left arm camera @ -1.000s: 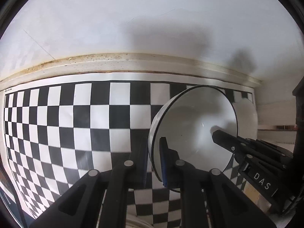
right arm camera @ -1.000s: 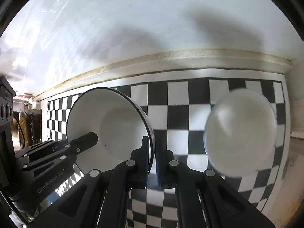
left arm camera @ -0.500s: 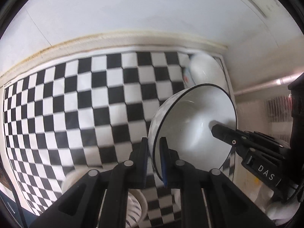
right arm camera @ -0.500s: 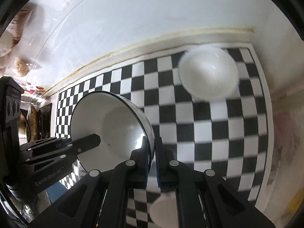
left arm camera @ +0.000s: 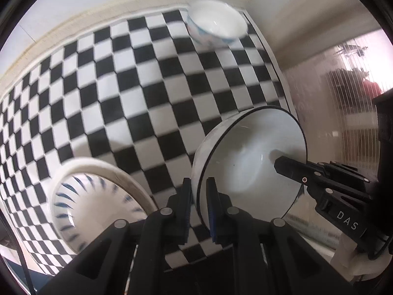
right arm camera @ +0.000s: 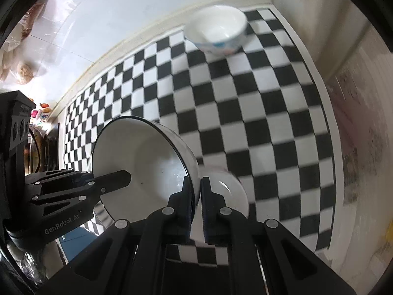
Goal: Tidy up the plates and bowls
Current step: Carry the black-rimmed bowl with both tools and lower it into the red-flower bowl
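Both grippers hold one white bowl with a black rim (left arm camera: 248,162), raised above the checkered mat. My left gripper (left arm camera: 198,204) is shut on its left rim. My right gripper (right arm camera: 196,204) is shut on its right rim, seen in the right wrist view (right arm camera: 145,162). The other gripper's fingers reach across inside the bowl in each view. A shallow bowl with blue dashes (left arm camera: 98,204) lies on the mat below left. A small white bowl with blue pattern (left arm camera: 216,25) stands at the far corner; it also shows in the right wrist view (right arm camera: 217,29).
The black-and-white checkered mat (left arm camera: 122,86) covers the table up to a white wall. A small white dish (right arm camera: 228,191) lies under the held bowl in the right wrist view. A ribbed translucent panel (left arm camera: 343,98) stands to the right.
Both grippers have tilted down and pulled back with the bowl. The wall has slid up out of view and the mat, the far bowl and the blue-dashed bowl have come into view.
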Demonstrator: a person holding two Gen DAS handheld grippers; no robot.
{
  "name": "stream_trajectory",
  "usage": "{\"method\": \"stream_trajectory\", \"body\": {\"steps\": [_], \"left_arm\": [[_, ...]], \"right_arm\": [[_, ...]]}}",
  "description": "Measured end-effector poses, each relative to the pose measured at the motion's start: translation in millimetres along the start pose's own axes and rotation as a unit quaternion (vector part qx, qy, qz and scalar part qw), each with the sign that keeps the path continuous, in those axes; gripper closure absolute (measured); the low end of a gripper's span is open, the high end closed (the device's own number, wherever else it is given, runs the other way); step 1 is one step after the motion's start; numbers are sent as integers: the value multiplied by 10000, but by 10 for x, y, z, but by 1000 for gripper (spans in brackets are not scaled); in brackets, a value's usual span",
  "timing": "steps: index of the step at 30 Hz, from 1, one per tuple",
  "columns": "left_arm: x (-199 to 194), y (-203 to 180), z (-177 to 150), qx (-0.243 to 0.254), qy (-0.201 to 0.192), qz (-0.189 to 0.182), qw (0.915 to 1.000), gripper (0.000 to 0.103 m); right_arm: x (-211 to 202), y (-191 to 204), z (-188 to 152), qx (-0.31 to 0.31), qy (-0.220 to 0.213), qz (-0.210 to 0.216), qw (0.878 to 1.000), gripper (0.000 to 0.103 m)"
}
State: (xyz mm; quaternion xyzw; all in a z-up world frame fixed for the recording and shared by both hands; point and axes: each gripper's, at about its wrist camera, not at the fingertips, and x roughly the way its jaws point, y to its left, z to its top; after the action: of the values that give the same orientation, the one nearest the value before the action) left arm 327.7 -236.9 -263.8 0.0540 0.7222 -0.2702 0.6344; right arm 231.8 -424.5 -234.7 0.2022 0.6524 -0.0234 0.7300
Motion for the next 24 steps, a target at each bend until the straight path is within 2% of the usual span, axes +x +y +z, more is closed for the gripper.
{"method": "stream_trajectory", "body": {"steps": [5,11,15,20,24], "left_arm": [[238,-141,-118,109,244,6,9996,93],[529,-203,-90,114,573,16,9983,93],[660,-280,-85,251,719,147,9970,93],[769,-386,-63,434,731,390,9956,93],[803,-419,-13,398,791,387,9953,93]], "right_arm": [[160,-240,-197,202,180,-29,9996,95],[338,-436,-327,327,371,-97,9987,95],[401,-497,-348,353,469,-135,9982,94],[499,-520,-356,428,641,-118,9970,94],[539,-558,-365,557,682,-122,9960,94]]}}
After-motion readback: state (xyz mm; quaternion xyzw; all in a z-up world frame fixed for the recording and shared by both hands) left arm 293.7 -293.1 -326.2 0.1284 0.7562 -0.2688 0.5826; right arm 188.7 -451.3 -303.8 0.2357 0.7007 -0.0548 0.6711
